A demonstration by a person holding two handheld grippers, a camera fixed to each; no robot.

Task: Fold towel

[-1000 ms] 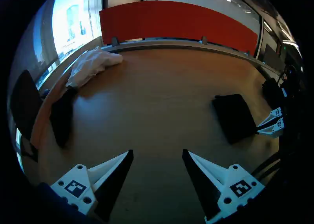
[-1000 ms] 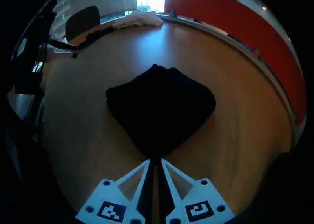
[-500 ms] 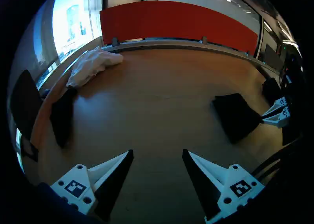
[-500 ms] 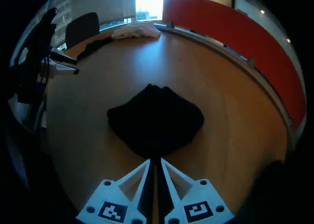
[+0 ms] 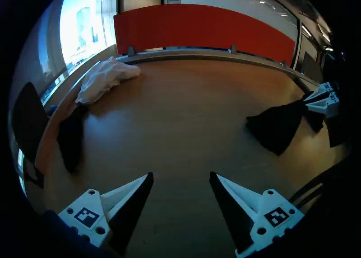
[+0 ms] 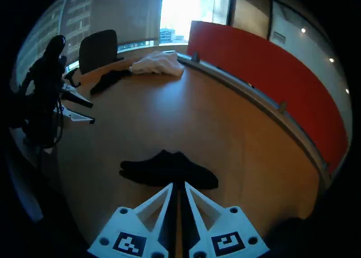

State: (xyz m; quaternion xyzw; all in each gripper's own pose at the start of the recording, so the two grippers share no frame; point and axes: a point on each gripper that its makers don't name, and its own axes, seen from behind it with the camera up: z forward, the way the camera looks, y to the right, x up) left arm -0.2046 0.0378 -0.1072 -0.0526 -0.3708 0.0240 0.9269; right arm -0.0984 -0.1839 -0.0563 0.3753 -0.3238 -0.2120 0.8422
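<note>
On the wooden table (image 5: 180, 100) | right tool (image 6: 179, 186) pinching black towel (image 6: 167, 170), corner held up | left tool (image 5: 180, 176) spread wide

right gripper (image 6: 179, 185) tight on black towel (image 6: 168, 168)

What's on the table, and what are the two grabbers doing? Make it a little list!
table: wooden, red divider along its far edge
black towel: one corner raised, the rest lying on the table
right gripper: shut on the black towel's corner
left gripper: open, holding nothing
white cloth: bunched up at the far corner by the window
dark cloth: next to the white cloth, at the table's edge
</note>
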